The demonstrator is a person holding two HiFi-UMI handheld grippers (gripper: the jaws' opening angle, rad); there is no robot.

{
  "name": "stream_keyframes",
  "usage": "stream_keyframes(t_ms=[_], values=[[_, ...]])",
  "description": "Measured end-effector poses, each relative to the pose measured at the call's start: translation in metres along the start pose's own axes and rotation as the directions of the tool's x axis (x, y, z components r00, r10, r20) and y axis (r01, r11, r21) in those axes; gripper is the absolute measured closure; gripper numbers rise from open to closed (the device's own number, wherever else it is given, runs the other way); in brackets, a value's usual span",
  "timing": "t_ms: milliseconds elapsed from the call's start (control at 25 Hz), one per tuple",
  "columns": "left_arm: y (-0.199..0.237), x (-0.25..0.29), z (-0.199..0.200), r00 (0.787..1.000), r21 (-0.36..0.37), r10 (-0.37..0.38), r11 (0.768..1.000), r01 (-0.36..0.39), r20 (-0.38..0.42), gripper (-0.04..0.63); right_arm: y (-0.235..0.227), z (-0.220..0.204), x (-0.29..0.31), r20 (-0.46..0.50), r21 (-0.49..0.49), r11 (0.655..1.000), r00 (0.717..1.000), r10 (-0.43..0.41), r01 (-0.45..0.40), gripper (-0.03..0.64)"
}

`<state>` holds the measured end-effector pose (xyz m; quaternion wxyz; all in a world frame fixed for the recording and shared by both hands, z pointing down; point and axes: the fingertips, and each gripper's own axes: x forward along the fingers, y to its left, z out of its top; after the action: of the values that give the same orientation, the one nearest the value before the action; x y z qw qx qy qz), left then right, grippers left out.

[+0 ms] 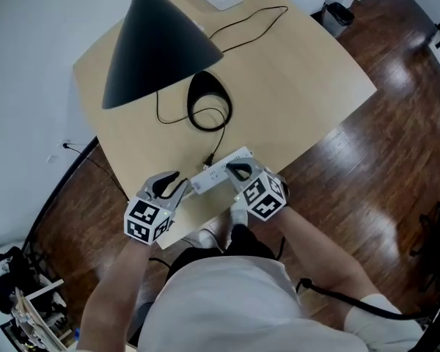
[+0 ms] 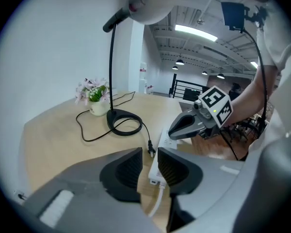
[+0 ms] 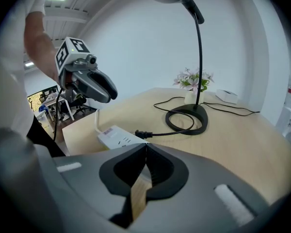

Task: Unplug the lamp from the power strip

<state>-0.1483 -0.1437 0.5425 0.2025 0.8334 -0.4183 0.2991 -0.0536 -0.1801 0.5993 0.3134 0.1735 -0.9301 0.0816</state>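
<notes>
The lamp plug [image 1: 209, 160] lies loose on the table [image 1: 301, 72], just beside the strip [image 1: 220, 171]. Your left claw [image 1: 179, 182] is slightly parted and empty at the strip's cord end. Your right claw [image 1: 238, 169] is clenched on nothing above the other end.

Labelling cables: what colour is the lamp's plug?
Black; the plug shows best in the right gripper view.

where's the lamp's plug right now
In the head view the plug lies on the table beside the far side of the power strip, towards the lamp base.
</notes>
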Motion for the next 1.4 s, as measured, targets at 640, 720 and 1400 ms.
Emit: stream_keyframes(t_ms=[640,720,1400], values=[[-0.095,-0.215,-0.049,0.937,-0.096,0.016,0.995,0.019,0.348,0.522,0.147,0.036,-0.125,0.131,0.026,0.995,0.987,-0.096,0.093,0.607],[-0.117,-0.253,-0.058,0.916,-0.086,0.006,0.996,0.031,0.401,0.522,0.189,0.039,-0.150,0.144,0.028,0.994,0.984,-0.104,0.101,0.607],[-0.264,-0.395,-0.150,0.870,0.005,-0.028,1.000,0.029,0.493,0.541,0.405,0.022,-0.290,0.195,-0.006,0.993,0.974,-0.114,0.118,0.563]])
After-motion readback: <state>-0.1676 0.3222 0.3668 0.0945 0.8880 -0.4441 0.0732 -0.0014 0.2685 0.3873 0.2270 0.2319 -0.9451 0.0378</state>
